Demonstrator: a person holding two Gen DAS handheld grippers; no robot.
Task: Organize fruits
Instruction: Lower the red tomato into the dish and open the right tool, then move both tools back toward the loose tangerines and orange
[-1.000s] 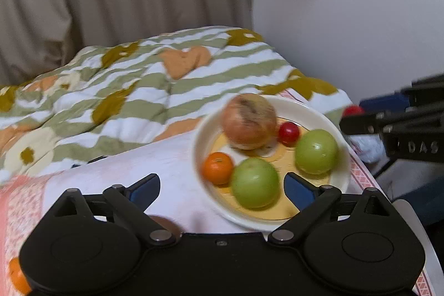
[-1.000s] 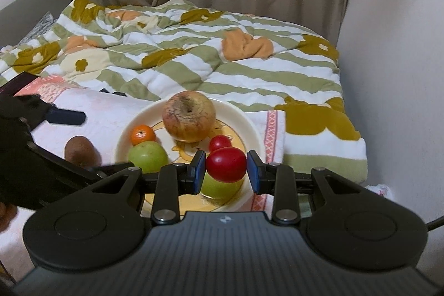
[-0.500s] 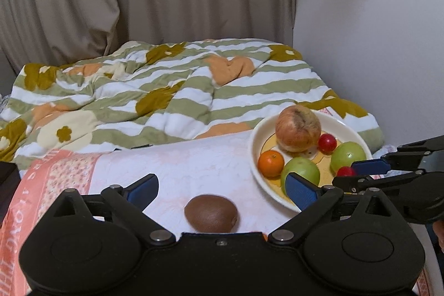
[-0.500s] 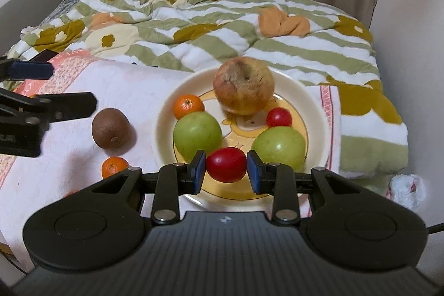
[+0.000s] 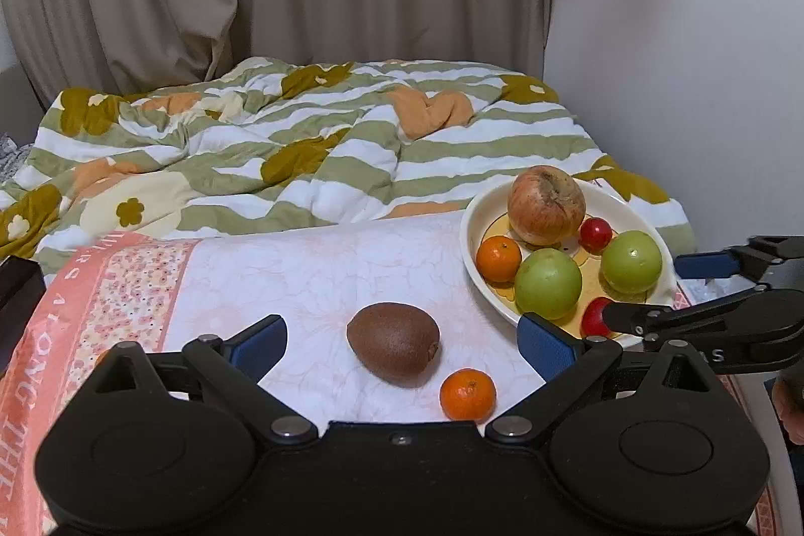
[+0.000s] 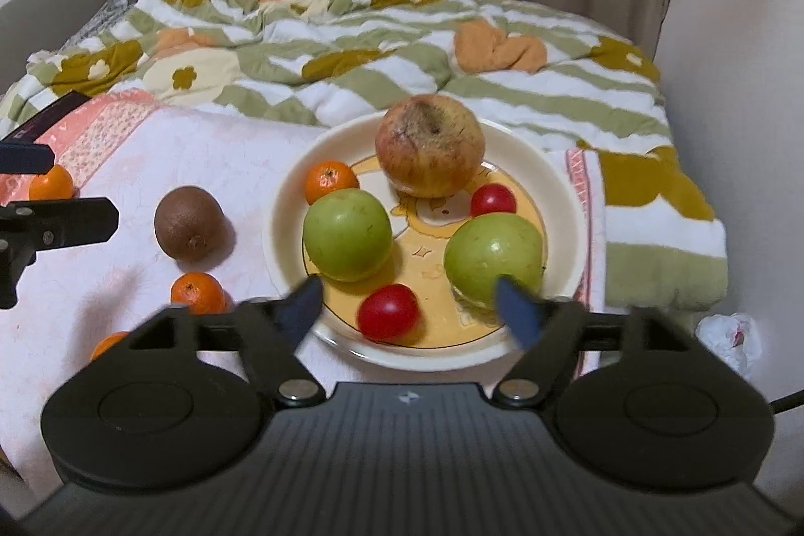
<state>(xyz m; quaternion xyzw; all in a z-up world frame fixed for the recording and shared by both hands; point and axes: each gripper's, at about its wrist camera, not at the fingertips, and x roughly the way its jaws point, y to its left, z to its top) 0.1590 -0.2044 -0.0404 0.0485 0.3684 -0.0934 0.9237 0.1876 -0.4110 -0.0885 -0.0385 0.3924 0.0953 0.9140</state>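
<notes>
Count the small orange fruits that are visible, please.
4: one on the plate beside a green apple, one near the kiwi, one at the left gripper, one half hidden behind the right gripper.

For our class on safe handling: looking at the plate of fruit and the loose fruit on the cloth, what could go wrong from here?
1. The right hand-held gripper is opening around the red cherry tomato lying near the plate rim; it might roll off.
2. The plate sits on soft bedding near the bed's edge, so a nudge could tip it.
3. The kiwi and the mandarin beside it lie close together; the left hand-held gripper could knock one while taking the other.
</notes>
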